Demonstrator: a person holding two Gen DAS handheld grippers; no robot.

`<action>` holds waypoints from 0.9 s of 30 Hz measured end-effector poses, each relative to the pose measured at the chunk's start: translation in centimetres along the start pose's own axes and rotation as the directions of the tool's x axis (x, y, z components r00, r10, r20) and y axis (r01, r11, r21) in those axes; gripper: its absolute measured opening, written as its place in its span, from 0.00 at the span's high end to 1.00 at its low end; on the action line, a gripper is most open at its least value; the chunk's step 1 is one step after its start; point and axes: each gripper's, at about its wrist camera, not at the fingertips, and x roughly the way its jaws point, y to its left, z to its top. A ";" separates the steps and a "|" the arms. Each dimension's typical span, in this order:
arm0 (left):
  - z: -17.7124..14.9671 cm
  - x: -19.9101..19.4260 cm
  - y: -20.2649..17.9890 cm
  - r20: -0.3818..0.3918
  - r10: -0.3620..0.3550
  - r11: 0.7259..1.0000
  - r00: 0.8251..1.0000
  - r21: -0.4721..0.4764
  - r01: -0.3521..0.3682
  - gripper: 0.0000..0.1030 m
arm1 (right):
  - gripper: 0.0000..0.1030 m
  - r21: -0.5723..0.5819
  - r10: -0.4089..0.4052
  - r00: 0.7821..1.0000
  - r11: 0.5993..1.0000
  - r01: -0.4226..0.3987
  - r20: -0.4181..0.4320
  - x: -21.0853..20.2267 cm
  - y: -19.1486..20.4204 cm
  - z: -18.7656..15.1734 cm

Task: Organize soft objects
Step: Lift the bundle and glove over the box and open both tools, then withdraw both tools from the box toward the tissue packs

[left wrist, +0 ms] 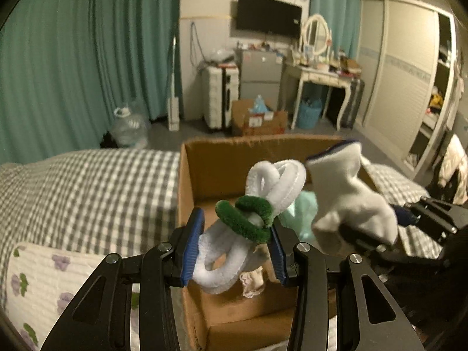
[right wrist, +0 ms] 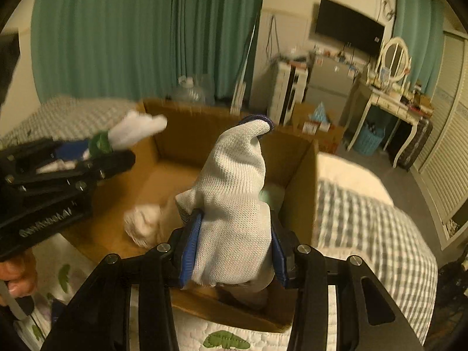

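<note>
My left gripper point(left wrist: 235, 245) clenches a looped white plush rope w/ green fuzzy rings point(left wrist: 254, 213); fingers point(left wrist: 191, 248) press both sides. Right gripper point(right wrist: 234, 248) grips a white knit glove w/ navy cuff point(right wrist: 234, 204). Both hang over the open brown cardboard box point(right wrist: 298, 187) on the grey-checked bed point(left wrist: 87, 187), near its foot edge.

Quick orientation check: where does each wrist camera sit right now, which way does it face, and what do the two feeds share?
Left wrist: on the left gripper, angled down over the cardboard box; its fingers clamp a white-and-green looped plush.
Right wrist: on the right gripper, same heading, clamping a knit glove; a hand shows lower left.
Shared: box, checked bedding, each other's gripper.
</note>
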 end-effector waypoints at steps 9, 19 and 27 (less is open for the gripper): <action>-0.9 1.5 -1.3 -0.046 0.035 0.998 0.998 0.048 -0.033 0.55 | 0.52 -0.007 -0.004 0.999 1.000 0.004 -0.039 1.6 0.0 -1.1; 1.1 -1.7 -0.8 0.018 0.025 1.000 1.000 -0.015 -0.025 0.27 | 0.32 0.034 -0.058 0.996 0.998 0.056 0.061 -2.9 -0.8 0.1; 2.1 -8.1 0.5 0.113 0.012 0.993 0.994 -0.118 0.002 0.27 | 0.17 0.065 -0.063 0.976 0.997 0.050 0.208 -10.8 -1.3 1.1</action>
